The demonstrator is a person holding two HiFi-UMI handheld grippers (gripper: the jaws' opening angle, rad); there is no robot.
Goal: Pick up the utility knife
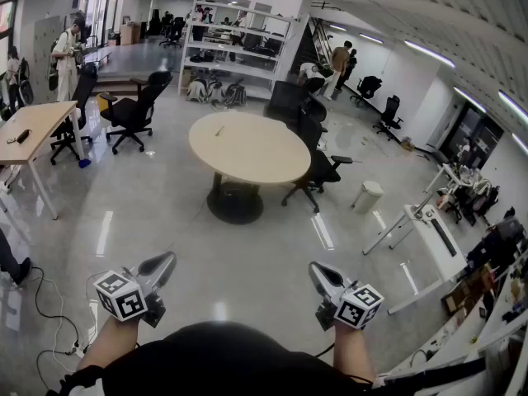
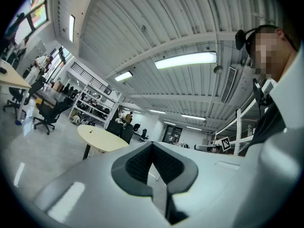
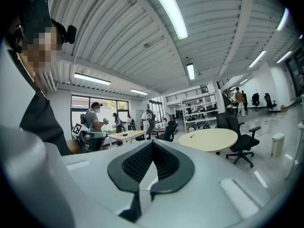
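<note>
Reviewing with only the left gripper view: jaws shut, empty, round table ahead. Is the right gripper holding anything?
Observer: No, the right gripper has its jaws together, nothing between them.
Operator: Are the grippers near the table?
Observer: No. The head view shows the left gripper and the right one low by the person, floor between them and the round table.
Operator: Any knife on it?
Observer: One small slim object lies on top; too small to identify.
</note>
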